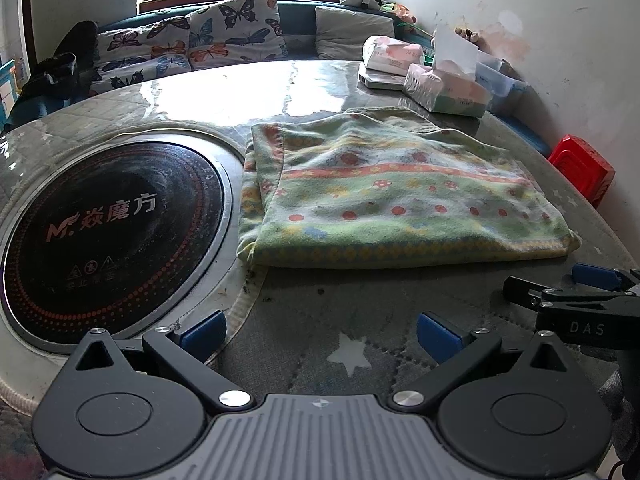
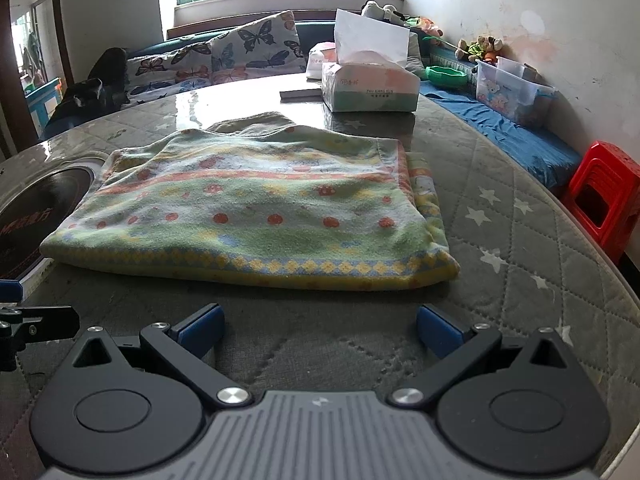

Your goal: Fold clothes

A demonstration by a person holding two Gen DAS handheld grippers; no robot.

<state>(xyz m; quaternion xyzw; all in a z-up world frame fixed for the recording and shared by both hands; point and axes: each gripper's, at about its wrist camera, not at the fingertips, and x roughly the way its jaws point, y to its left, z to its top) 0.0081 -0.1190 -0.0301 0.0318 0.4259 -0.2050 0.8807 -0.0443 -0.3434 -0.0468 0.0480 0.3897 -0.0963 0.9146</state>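
On the round quilted table (image 1: 304, 320), a folded garment (image 1: 396, 196) in green, yellow and orange bands with red dots lay flat in a neat rectangle, just beside the black round cooktop (image 1: 108, 236) set into the tabletop on its left. Both grippers sat low at the near edge of the table, clear of the cloth and touching none of it. The left gripper (image 1: 320, 334) had its blue-padded fingers spread wide with only star-patterned table cover between them, and the right gripper (image 2: 320, 330) stood the same way, jaws apart and holding nothing. From the left wrist view the right gripper's fingers showed at the far right edge. Beyond the garment stood a tissue box (image 2: 370, 86) with a sheet sticking up; butterfly cushions (image 2: 256, 50) lined the bench under the window, and a red stool (image 2: 600, 196) stood off the table's right side.
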